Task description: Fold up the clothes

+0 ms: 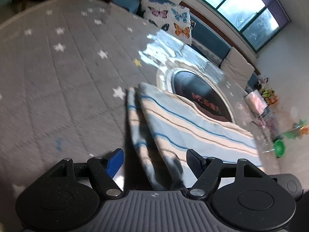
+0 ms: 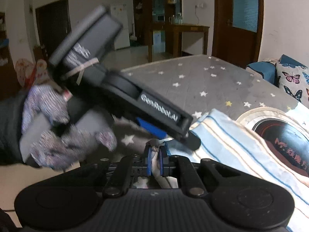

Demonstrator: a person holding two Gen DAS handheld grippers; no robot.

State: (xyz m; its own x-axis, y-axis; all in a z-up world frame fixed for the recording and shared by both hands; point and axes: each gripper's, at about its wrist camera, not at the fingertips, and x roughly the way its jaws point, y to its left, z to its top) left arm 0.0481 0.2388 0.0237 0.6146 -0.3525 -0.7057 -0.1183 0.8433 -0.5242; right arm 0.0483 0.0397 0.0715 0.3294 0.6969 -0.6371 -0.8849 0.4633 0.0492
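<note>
Pale blue cloth (image 1: pixel 193 127) with tan and blue stripes lies on a grey, white-starred mat (image 1: pixel 58 67); butterfly-print pillow (image 1: pixel 170 22).

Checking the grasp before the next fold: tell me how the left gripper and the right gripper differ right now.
The left gripper is open, fingers spread either side of the striped cloth; the right gripper is shut on that cloth, a fold pinched between its pads. The left holds nothing; the right holds fabric. Both share black frames and blue pads.

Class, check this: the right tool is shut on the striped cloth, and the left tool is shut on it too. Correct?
Partly. The right tool is shut on the striped cloth, but the left wrist view shows the left tool open, its pads apart around the cloth.
</note>
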